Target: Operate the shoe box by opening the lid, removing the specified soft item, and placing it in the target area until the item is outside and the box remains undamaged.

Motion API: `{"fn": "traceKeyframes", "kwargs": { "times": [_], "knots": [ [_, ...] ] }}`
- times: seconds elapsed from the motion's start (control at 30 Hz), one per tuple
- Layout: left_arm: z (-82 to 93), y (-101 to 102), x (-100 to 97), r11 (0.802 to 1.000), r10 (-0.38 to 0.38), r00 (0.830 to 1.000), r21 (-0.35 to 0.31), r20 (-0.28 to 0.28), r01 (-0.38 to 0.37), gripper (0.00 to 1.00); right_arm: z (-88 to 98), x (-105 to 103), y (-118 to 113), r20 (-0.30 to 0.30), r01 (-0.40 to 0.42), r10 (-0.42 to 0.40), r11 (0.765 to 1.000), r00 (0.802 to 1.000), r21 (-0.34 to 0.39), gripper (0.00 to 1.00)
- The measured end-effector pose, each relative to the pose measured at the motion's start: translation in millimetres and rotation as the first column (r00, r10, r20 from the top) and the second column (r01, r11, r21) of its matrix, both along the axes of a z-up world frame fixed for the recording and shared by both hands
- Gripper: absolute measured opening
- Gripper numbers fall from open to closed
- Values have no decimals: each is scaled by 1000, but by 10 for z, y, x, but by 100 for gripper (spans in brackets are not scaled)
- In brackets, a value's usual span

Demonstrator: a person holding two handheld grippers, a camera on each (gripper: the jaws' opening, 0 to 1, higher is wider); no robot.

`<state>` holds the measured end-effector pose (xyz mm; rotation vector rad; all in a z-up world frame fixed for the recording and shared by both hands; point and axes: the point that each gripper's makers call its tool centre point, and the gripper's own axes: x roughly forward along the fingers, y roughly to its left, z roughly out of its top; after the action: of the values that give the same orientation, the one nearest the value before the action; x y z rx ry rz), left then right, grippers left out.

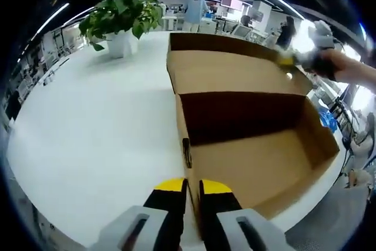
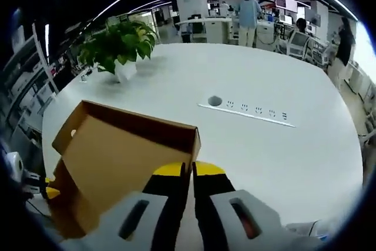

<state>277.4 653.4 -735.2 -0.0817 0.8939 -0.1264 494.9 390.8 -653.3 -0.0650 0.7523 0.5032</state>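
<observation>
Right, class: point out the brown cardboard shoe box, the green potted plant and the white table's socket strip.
Brown cardboard shoe box (image 1: 258,163): left gripper view, inner floor.
Green potted plant (image 2: 115,44): right gripper view, leaves.
Socket strip (image 2: 249,110): right gripper view, middle.

Left gripper (image 1: 192,187): yellow-tipped jaws nearly together, clamped on the near wall of the shoe box (image 1: 247,145).
Right gripper (image 2: 191,171): yellow-tipped jaws pinched on the rim of the lid (image 2: 117,151), holding it raised; in the left gripper view it reaches in from the right (image 1: 294,60).
</observation>
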Motion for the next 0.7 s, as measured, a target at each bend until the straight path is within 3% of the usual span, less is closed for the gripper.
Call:
{"fn": "traceKeyframes", "kwargs": {
  "times": [0.23,0.7],
  "knots": [
    [-7,14,58,999,47,999,8,1,-47,5,158,64,-30,43,-3,1,999,999,34,4],
    [-6,-58,175,994,93,996,52,0,-93,4,361,28,-185,114,-31,28,999,993,23,2]
  ]
}}
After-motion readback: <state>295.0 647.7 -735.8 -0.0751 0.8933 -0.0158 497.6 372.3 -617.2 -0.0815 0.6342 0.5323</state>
